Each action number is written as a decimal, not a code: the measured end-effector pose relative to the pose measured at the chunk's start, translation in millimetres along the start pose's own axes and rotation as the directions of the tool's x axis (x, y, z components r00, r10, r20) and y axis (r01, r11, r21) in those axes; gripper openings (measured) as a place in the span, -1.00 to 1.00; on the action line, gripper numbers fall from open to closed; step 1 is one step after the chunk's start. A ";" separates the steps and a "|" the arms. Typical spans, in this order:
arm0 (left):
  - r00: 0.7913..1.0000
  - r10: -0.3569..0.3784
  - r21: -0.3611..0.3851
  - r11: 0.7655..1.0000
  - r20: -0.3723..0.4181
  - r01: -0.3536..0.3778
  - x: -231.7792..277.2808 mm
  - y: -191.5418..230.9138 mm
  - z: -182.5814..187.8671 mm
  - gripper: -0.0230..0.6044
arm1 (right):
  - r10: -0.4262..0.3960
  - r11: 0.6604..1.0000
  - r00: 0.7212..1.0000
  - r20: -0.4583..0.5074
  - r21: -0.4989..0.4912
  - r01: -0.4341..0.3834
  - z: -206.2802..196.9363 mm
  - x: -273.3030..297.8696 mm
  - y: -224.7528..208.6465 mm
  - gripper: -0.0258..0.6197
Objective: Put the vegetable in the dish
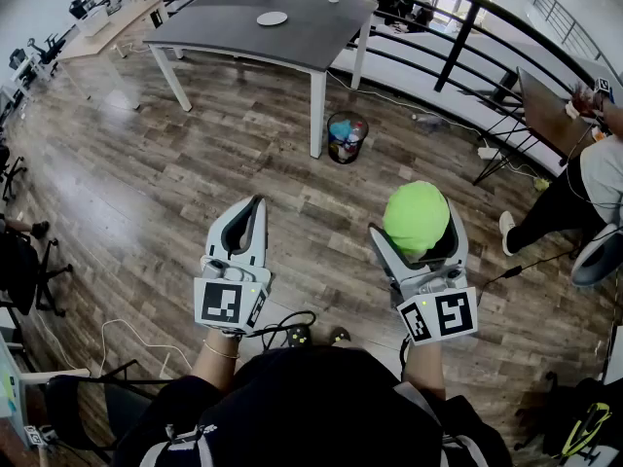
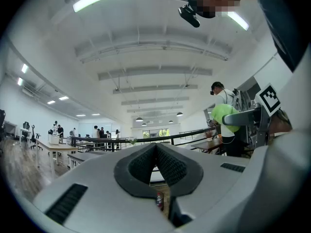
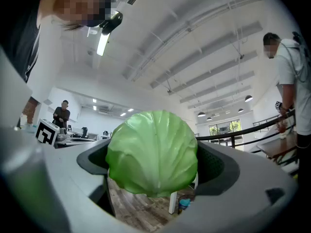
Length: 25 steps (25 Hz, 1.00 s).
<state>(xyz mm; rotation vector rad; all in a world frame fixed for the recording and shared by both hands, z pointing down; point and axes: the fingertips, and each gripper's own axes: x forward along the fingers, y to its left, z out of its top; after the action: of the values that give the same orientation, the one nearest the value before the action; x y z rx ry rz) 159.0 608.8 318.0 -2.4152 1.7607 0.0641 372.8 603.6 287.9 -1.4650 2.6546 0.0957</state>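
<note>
A round green cabbage (image 1: pixel 416 218) sits between the jaws of my right gripper (image 1: pixel 419 230), which is shut on it with the jaws spread wide. In the right gripper view the cabbage (image 3: pixel 152 152) fills the gap between the dark pads. My left gripper (image 1: pixel 255 212) is shut with nothing in it; its pads meet at the tips in the left gripper view (image 2: pixel 156 148). Both grippers are held over the wooden floor, pointing toward a grey table (image 1: pixel 224 29). A small white dish (image 1: pixel 272 17) lies on that table, far from both grippers.
A bin (image 1: pixel 347 137) with coloured contents stands beside the table's white leg (image 1: pixel 317 113). A black railing (image 1: pixel 458 29) runs behind the table. A person (image 1: pixel 584 183) stands at the right. Cables (image 1: pixel 136 343) lie on the floor near my feet.
</note>
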 end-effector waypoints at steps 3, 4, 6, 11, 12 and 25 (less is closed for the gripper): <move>1.000 0.012 0.000 1.000 0.004 -0.012 -6.4 -5.0 7.5 -0.93 | 0.013 1.000 1.000 0.006 0.004 -0.013 7.6 -3.4 1.9 0.71; 1.000 0.010 0.004 1.000 0.005 -0.010 -9.2 -8.9 8.7 -0.93 | 0.016 1.000 1.000 0.004 -0.001 -0.016 9.2 -6.3 2.3 0.71; 1.000 0.007 0.013 1.000 0.006 -0.007 -15.3 -16.7 9.8 -0.93 | 0.020 1.000 1.000 0.001 -0.010 -0.020 10.5 -13.1 3.6 0.71; 1.000 0.009 0.020 1.000 0.019 -0.009 -27.7 -25.2 16.9 -0.93 | 0.043 0.999 0.999 0.011 0.002 -0.043 13.4 -24.8 10.7 0.71; 1.000 0.011 0.021 1.000 0.021 -0.011 -28.9 -26.5 18.1 -0.93 | 0.047 0.999 0.999 0.012 0.005 -0.047 14.1 -26.8 11.5 0.71; 1.000 0.013 0.022 1.000 0.025 -0.014 -26.8 -47.8 29.5 -0.93 | 0.070 0.998 0.997 0.023 -0.005 -0.070 18.4 -35.3 6.4 0.71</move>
<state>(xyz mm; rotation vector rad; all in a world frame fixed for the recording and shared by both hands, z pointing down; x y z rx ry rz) 197.7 652.7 296.8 -2.3769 1.7573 0.0749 387.3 638.6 274.0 -1.3632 2.6893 0.1237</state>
